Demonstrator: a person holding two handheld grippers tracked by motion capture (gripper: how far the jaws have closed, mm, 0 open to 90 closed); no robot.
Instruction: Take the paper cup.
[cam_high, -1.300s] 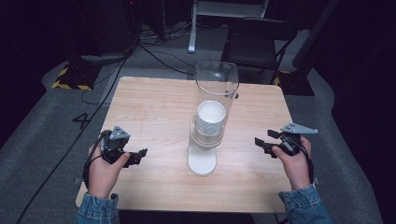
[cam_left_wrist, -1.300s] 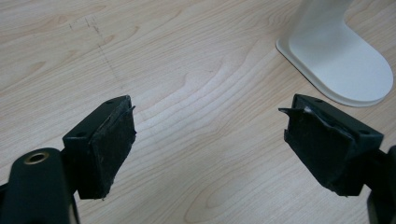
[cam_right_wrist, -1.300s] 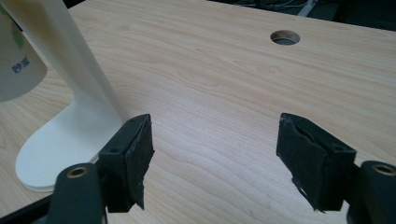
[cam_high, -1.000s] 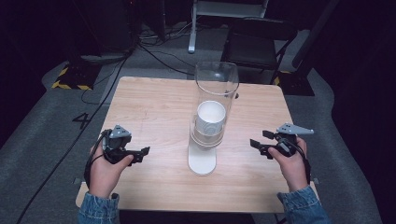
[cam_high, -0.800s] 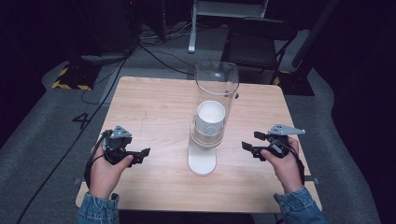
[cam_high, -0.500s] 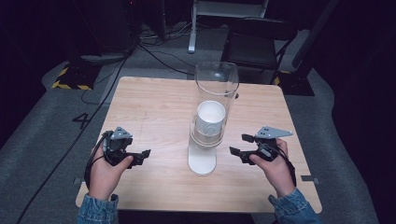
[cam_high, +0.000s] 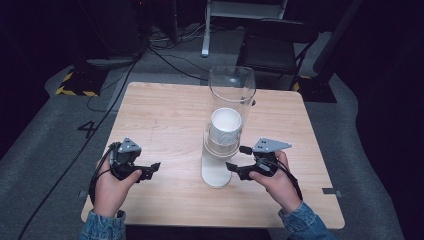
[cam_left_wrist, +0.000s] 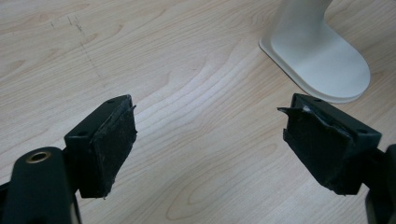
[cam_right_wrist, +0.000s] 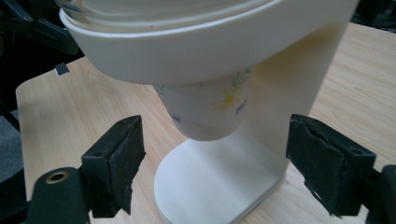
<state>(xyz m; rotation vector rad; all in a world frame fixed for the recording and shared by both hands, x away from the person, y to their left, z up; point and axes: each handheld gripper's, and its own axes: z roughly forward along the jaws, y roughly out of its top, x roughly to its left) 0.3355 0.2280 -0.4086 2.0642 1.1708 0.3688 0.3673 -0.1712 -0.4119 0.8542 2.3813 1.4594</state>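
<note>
Cup dispenser (cam_high: 220, 150), 1 in number, stands upright near the middle of the wooden table (cam_high: 165, 115): a clear tube above a white collar and a white foot. From the collar hangs 1 paper cup (cam_right_wrist: 210, 109) with a flower print, its base clear of the foot below. 2 hand-held grippers are present. Right gripper (cam_high: 235, 169), held in the right hand (cam_high: 277, 180), sits just beside the foot on its right, jaws wide apart and empty, the cup framed between them in the right gripper view. Left gripper (cam_high: 152, 169), in the left hand (cam_high: 112, 185), rests well apart from the dispenser, jaws wide apart, gripping nothing.
</note>
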